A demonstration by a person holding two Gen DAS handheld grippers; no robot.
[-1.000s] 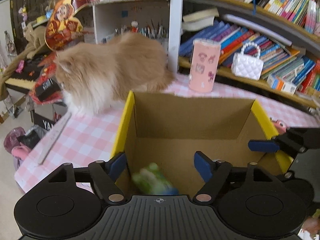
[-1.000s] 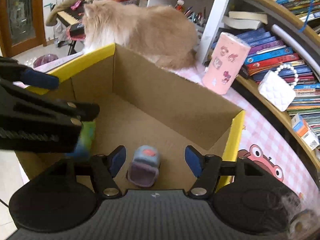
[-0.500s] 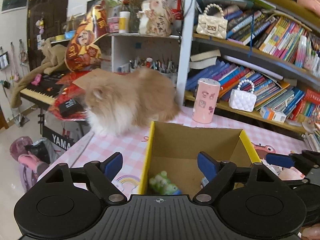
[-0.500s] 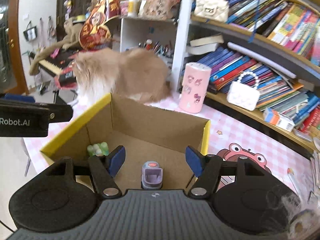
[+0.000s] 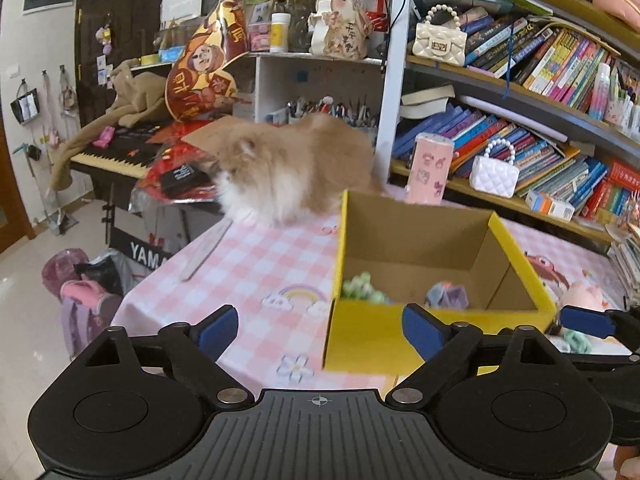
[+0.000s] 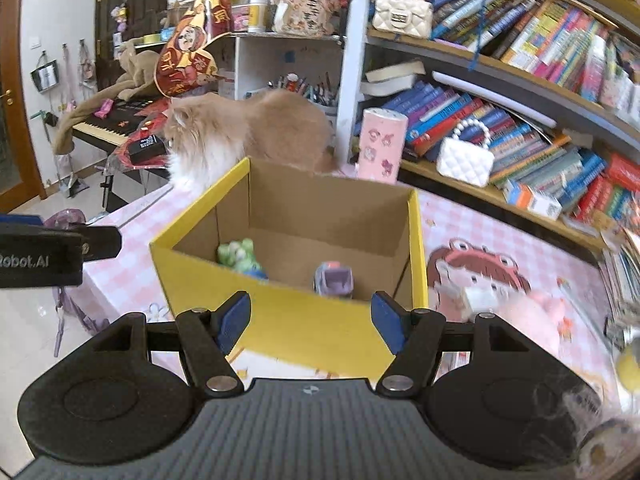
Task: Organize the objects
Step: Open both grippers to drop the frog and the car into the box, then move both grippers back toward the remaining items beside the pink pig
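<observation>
A yellow cardboard box (image 5: 400, 344) (image 6: 288, 320) stands open on the pink checked table. Inside lie a green toy (image 5: 362, 286) (image 6: 238, 256) at the left and a small purple toy (image 5: 448, 294) (image 6: 334, 278) toward the right. My left gripper (image 5: 320, 326) is open and empty, held back from the box's near left corner. My right gripper (image 6: 310, 320) is open and empty, held back in front of the box's near wall. A pink plush (image 6: 524, 320) (image 5: 582, 296) lies on the table right of the box.
A fluffy ginger cat (image 5: 288, 172) (image 6: 240, 136) sits on the table behind the box. A pink cylinder (image 5: 430, 170) (image 6: 380, 146) stands by the bookshelf (image 5: 540, 120). A keyboard (image 5: 116, 152) stands at the left, past the table's edge. A ruler (image 5: 204, 250) lies near that edge.
Both grippers have pulled back and up out of the box. The green toy and the purple toy have stayed inside it. The cat has turned its head left.
</observation>
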